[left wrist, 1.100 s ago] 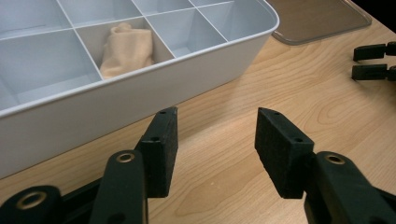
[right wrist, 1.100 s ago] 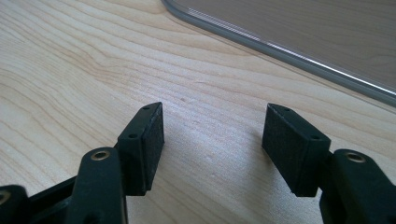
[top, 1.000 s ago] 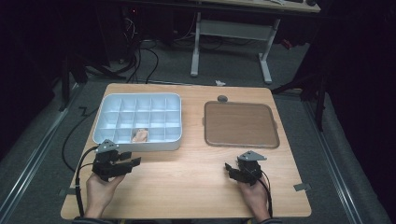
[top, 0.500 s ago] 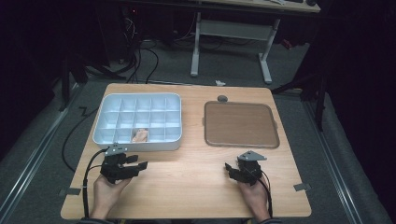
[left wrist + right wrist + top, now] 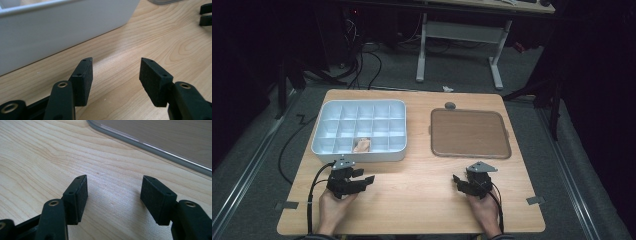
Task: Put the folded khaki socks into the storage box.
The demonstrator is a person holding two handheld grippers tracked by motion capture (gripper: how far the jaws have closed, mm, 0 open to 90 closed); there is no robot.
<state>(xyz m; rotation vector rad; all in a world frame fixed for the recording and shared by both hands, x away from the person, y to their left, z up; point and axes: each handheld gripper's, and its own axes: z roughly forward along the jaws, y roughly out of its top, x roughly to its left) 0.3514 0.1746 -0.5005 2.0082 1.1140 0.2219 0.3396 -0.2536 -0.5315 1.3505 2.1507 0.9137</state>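
Note:
My left gripper [image 5: 364,176] lies low over the wooden table [image 5: 412,200], just in front of the white compartment box [image 5: 362,154]. Its jaws point right and have just been opening, with nothing between them. In the left gripper view the left gripper [image 5: 116,61] is open over bare wood, beside the box's white wall [image 5: 62,32]. A small tan piece [image 5: 361,145] lies in one front compartment. My right gripper [image 5: 458,181] rests open in front of the brown flat tray [image 5: 469,132]. In the right gripper view the right gripper [image 5: 115,178] holds nothing, and the tray's rim [image 5: 150,147] lies just beyond.
A small grey round object [image 5: 450,105] sits behind the brown tray. Tape marks [image 5: 286,205] [image 5: 534,200] lie near the table's front corners. The other gripper's jaws [image 5: 206,15] show far off in the left gripper view. Dark floor, cables and a desk frame surround the table.
My left gripper has sunk toward the table and shifted a little right, its jaws standing wider. The right gripper has stayed put.

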